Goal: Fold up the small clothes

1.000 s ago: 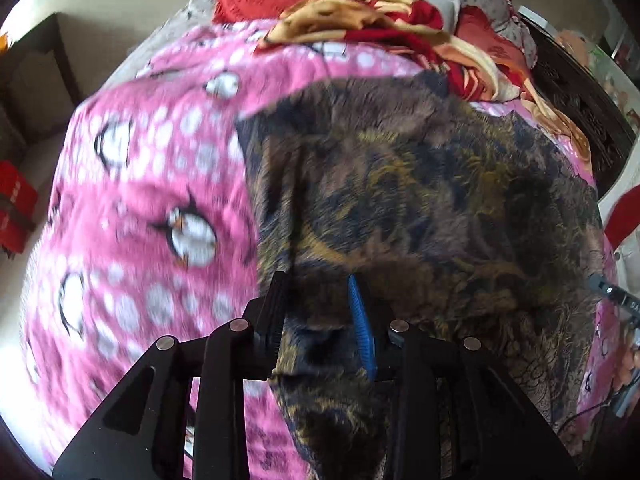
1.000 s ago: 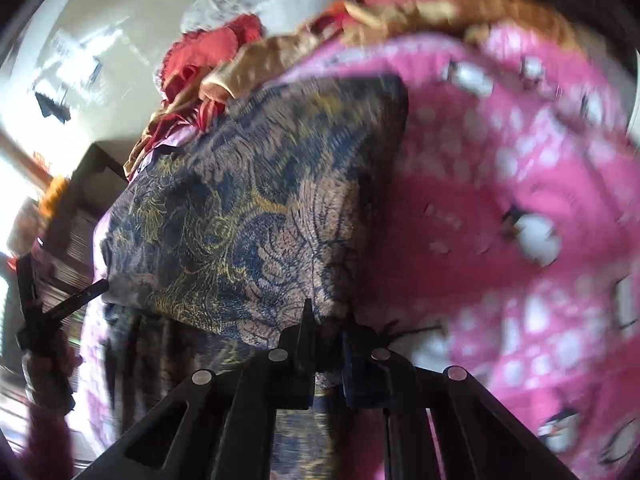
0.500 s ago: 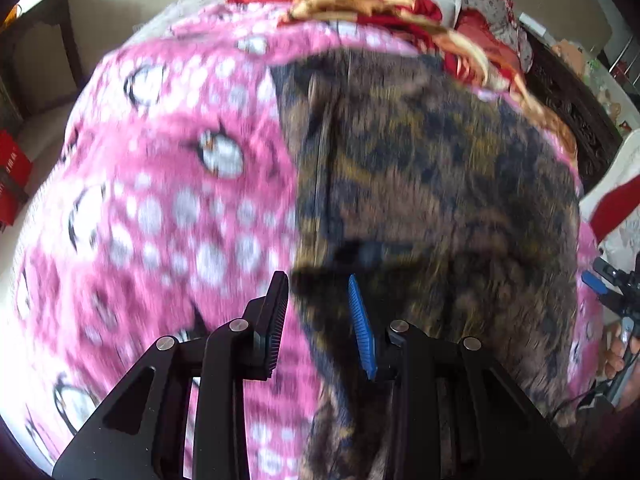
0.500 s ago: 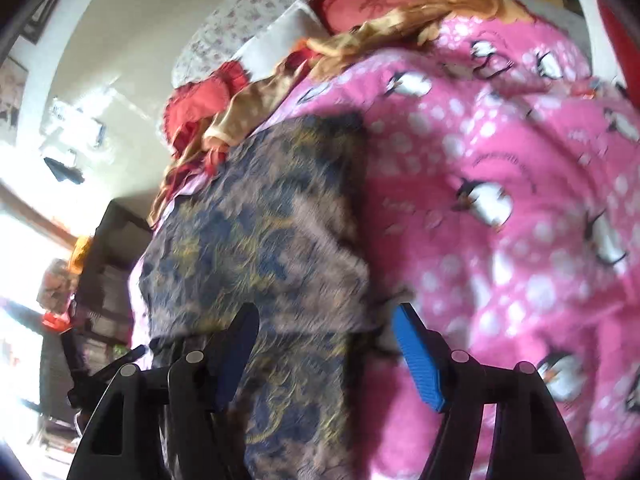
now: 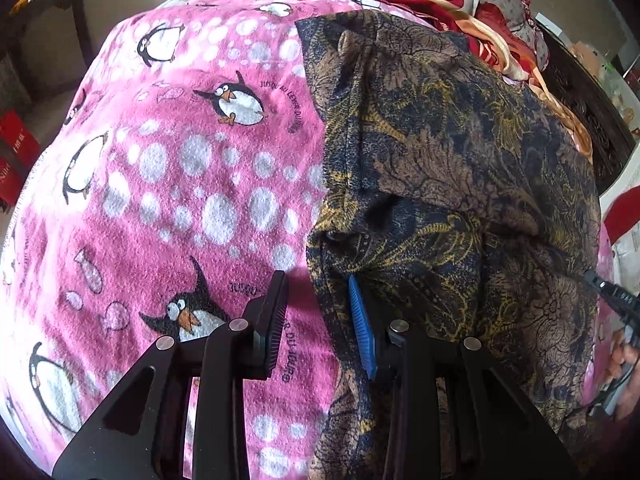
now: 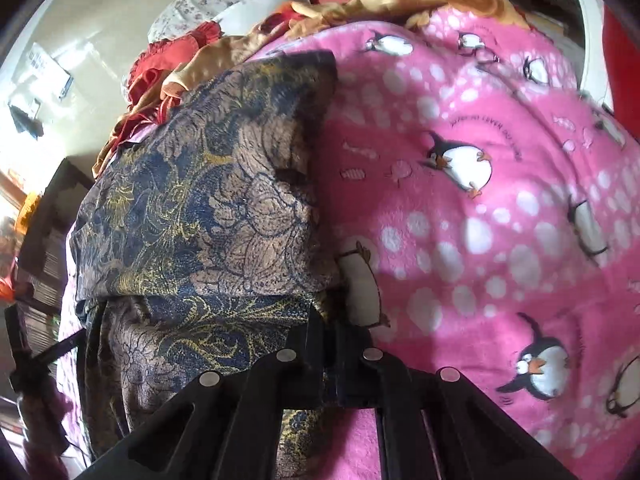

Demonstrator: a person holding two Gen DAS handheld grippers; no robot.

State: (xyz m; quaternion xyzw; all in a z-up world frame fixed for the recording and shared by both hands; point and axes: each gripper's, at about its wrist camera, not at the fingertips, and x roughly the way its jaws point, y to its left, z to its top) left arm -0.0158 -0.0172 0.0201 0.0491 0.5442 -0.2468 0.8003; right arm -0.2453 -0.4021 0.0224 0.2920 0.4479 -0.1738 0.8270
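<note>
Lying on pink blanket (image 5: 168, 184): patterned garment (image 5: 460, 168) | left gripper (image 5: 320, 316) spread wide, empty | right gripper (image 6: 329, 344) pinching garment edge

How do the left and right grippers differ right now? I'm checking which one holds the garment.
The left gripper is open, a clear gap between its fingers, while the right gripper is pressed shut. The left one has the dark patterned garment edge lying loose between its fingers; the right one pinches a fold of that cloth. Both sit low over the pink penguin blanket at the garment's near edge.
</note>
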